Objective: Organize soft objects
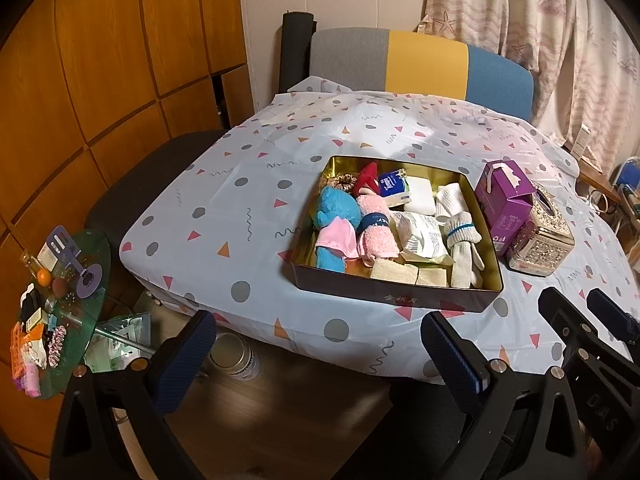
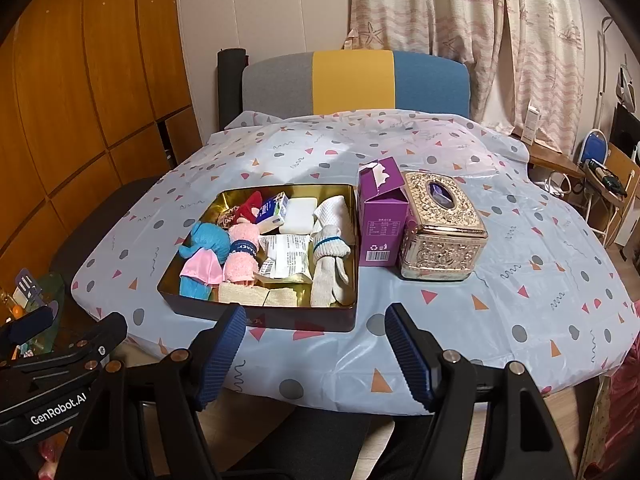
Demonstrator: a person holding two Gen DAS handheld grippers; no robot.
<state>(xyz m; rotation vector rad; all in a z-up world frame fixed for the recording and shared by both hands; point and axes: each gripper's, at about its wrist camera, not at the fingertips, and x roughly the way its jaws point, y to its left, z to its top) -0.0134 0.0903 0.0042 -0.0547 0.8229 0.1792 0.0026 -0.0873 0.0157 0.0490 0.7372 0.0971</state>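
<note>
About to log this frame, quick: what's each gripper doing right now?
Left gripper: open, holding nothing, short of the tin.
Right gripper: open, holding nothing, also short of the tin.

Left gripper [image 1: 316, 354] and right gripper [image 2: 316, 354] side by side, both angled downward, jaws wide apart, blue ribbed pads [image 2: 222, 356] empty.

Home room: patterned tablecloth [image 2: 500, 240] on table, upholstered chair [image 2: 352, 82] behind, nautical curtains [image 2: 480, 20] upper right, wooden wardrobe panels [image 2: 80, 100] left.
</note>
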